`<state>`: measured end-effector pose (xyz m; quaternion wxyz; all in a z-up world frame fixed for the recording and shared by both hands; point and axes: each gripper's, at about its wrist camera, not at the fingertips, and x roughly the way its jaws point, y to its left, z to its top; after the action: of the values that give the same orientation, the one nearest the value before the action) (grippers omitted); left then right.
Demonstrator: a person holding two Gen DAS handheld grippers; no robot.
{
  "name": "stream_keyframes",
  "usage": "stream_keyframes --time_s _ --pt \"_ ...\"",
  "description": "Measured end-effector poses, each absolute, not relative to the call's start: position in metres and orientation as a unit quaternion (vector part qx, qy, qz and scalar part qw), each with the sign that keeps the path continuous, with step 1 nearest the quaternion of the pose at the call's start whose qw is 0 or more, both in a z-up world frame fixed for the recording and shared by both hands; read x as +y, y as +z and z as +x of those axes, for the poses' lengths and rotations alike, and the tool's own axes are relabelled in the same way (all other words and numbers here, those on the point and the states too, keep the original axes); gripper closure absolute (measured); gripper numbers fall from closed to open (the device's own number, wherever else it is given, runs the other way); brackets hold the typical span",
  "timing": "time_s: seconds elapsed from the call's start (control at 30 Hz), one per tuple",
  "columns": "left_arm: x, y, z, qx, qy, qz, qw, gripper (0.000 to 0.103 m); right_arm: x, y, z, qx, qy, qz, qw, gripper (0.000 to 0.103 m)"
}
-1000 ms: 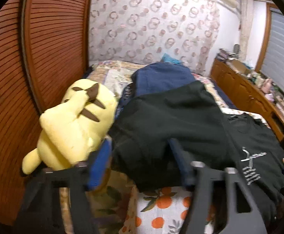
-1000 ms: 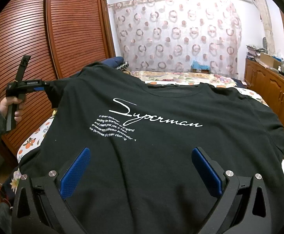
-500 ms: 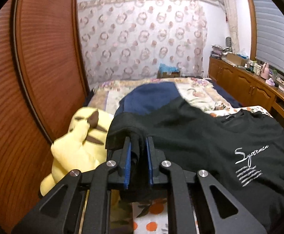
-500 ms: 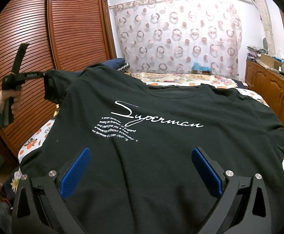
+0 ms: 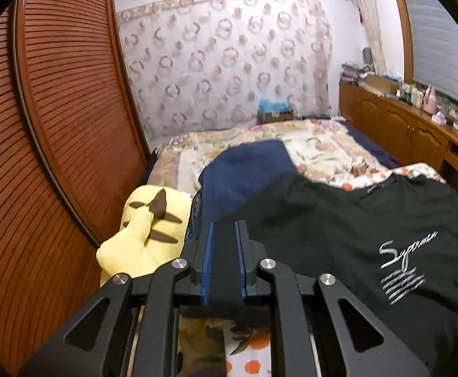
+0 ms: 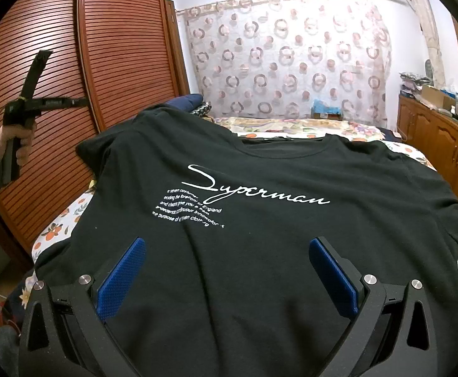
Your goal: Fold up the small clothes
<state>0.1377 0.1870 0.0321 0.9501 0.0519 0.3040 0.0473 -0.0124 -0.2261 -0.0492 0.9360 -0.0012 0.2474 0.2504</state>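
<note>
My left hand-held gripper (image 5: 224, 260) pinches the soft, light black T-shirt (image 6: 260, 235) by its sleeve; my right hand-held gripper (image 6: 229, 278) gapes wide, empty. I'd judge the limp cloth sags, so hems and shoulder seams suit best

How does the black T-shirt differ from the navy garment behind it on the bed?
The black T-shirt carries white lettering; the navy garment looks plain. The black T-shirt lies spread out in front; the navy garment sits farther back, partly under it. Both are dark clothes on the bed.

Black T-shirt (image 6: 260, 251) with white script, yellow plush (image 5: 147, 229) with brown stripes, orange-print sheet (image 6: 56, 229)
</note>
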Motion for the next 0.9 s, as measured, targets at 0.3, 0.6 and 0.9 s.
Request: stream_keyframes --time_s 0.3,0.6,0.9 --pt "0.186 0.003 0.138 0.346 0.035 0.051 0.936 0.050 -0.223 -0.051 -0.010 0.249 0.251 -0.002 0.935 0.000" --pt "0.179 -0.015 0.128 0.363 0.014 0.063 0.930 0.099 -0.225 -0.052 -0.013 0.248 0.251 0.000 0.936 0.000" --pt "0.166 0.021 0.120 0.317 0.008 0.076 0.945 0.102 -0.225 -0.053 -0.013 0.248 0.252 0.001 0.936 0.000"
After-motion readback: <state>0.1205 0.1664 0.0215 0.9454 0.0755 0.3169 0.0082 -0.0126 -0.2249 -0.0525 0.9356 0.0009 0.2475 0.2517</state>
